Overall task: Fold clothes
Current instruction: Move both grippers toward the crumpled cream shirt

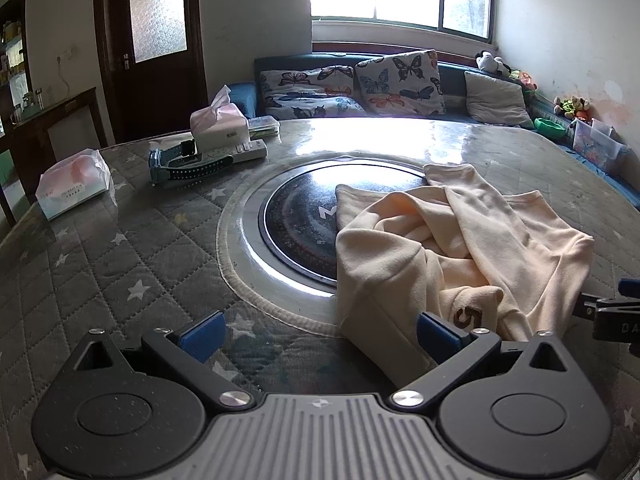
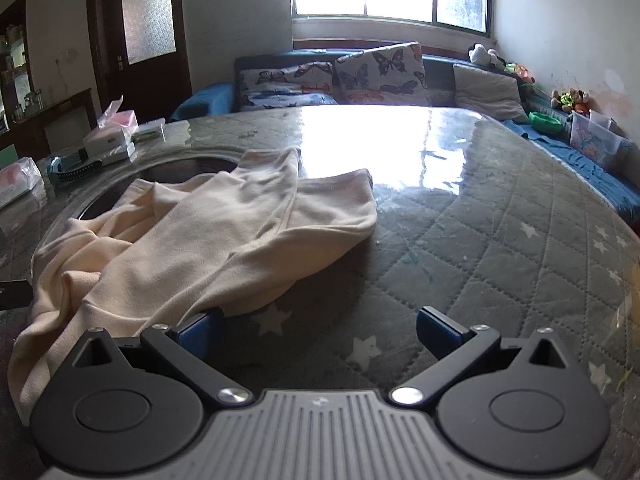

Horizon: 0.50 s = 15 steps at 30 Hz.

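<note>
A cream garment (image 1: 452, 248) lies crumpled on the quilted, star-patterned table, partly over the round dark hotplate (image 1: 298, 220). A brown "5" print (image 1: 468, 316) shows near its front edge. My left gripper (image 1: 320, 334) is open; the garment's near-left edge lies between its blue pads, close to the right pad (image 1: 434, 336). In the right wrist view the garment (image 2: 208, 236) spreads to the left. My right gripper (image 2: 318, 330) is open and empty over bare table, its left pad (image 2: 200, 332) at the garment's near edge. The right gripper's tip also shows in the left wrist view (image 1: 612, 308).
Two tissue packs (image 1: 74, 188) (image 1: 218, 122), a remote (image 1: 236, 152) and a blue strap (image 1: 188, 164) sit at the table's far left. A sofa with butterfly cushions (image 1: 396, 80) and toys runs behind the table, under a bright window.
</note>
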Each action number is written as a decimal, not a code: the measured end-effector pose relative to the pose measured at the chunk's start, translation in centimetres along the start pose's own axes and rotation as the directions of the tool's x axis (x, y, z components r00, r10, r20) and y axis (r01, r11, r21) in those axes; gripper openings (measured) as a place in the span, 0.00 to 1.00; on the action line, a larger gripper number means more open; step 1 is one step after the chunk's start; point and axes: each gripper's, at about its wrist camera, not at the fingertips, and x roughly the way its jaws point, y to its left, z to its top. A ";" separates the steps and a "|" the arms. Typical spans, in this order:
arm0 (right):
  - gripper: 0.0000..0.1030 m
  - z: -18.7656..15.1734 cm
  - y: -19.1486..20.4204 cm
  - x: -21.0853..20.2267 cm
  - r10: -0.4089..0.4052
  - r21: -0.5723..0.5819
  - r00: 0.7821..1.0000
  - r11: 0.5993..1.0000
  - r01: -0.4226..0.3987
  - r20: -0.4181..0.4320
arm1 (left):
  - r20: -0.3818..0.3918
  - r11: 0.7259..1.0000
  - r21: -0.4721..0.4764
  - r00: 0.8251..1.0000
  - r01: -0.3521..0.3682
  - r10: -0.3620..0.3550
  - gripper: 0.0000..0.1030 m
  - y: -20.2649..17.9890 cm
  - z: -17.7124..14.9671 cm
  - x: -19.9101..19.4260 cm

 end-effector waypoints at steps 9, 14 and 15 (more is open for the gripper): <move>1.00 -0.6 0.0 0.6 -0.032 -0.015 0.999 0.999 0.032 -0.025 | -0.009 1.000 0.007 1.000 0.011 -0.011 1.00 -0.1 -0.1 0.0; 1.00 -0.6 0.0 0.7 -0.032 -0.019 0.999 0.999 0.031 -0.029 | -0.021 1.000 0.006 0.999 0.024 -0.024 1.00 -0.3 0.0 0.3; 1.00 -0.6 -0.1 0.7 -0.031 -0.019 0.999 0.999 0.031 -0.031 | -0.023 1.000 0.006 0.999 0.026 -0.025 1.00 -0.3 0.0 0.3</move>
